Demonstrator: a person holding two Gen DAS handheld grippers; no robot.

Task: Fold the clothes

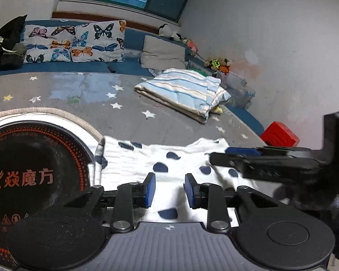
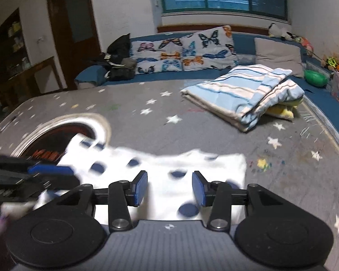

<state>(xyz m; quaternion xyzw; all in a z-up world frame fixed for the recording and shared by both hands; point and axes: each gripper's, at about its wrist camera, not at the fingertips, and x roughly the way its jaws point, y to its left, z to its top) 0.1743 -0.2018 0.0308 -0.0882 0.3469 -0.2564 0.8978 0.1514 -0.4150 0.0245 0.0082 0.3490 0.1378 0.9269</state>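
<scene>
Garment (image 1: 169,158) — beneath both open tongs (image 1: 170,189) (image 2: 169,188).

Both views low over a grey star-print bed (image 1: 124,110), looking forward along blue-padded fingers toward the window wall. Left wrist view angled a bit rightward, catching the right gripper (image 1: 217,158) coming in from its right edge. Right wrist view squarer on, with the left gripper (image 2: 72,176) poking in from its left. Shared: white dotted garment (image 1: 133,160) right up close, round induction cooker (image 1: 34,164), striped folded blanket (image 2: 241,92), butterfly pillows (image 2: 183,52).
</scene>
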